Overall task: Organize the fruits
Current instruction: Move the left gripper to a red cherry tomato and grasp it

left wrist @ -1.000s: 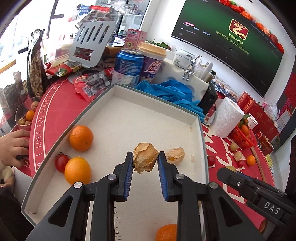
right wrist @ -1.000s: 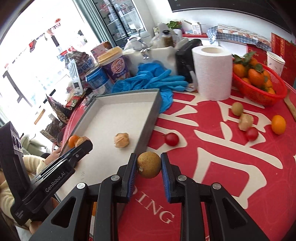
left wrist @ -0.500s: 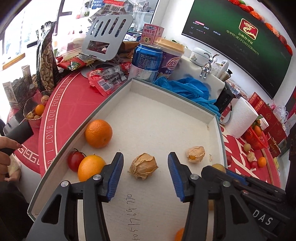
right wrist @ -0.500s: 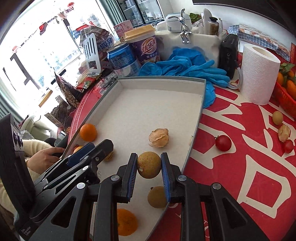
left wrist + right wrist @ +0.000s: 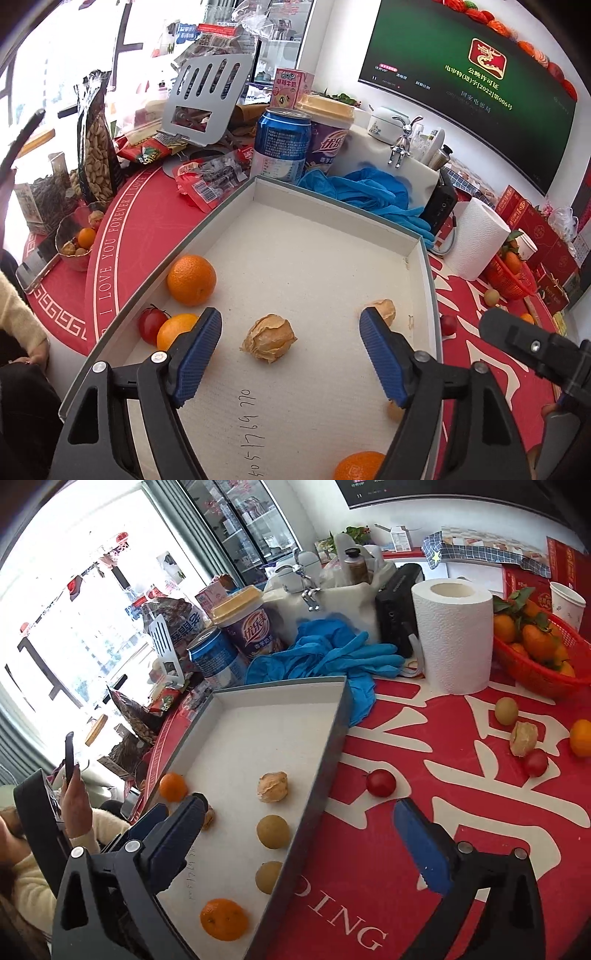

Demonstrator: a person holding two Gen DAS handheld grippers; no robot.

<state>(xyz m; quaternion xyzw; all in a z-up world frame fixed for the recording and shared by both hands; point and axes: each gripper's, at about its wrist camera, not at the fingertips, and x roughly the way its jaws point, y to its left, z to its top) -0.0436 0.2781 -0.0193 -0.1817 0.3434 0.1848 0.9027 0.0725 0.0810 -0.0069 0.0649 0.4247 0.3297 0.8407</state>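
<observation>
A white tray [image 5: 317, 221] with grey walls lies on the red table; it also shows in the right wrist view [image 5: 334, 720]. My left gripper [image 5: 290, 356] is open above the tray, with a husked physalis [image 5: 268, 342] lying between its jaws. Two oranges [image 5: 191, 275], a cherry tomato [image 5: 150, 324] and a second physalis [image 5: 384, 306] lie in the tray. My right gripper [image 5: 295, 845] is open over the tray's right wall. Two brown longans [image 5: 273, 831] and an orange [image 5: 223, 919] lie in the tray below it.
Loose on the table right of the tray are a cherry tomato [image 5: 381, 782], a longan [image 5: 506, 710], a physalis [image 5: 522, 737], another tomato [image 5: 535, 763] and an orange [image 5: 580, 737]. A red basket [image 5: 535, 672] of oranges, a paper roll [image 5: 453, 635], blue gloves [image 5: 325, 653] and cans [image 5: 282, 146] stand behind.
My left gripper opened and let the physalis down in the tray, then drew back. My right gripper moved over the tray, opened and released the longan into it.
</observation>
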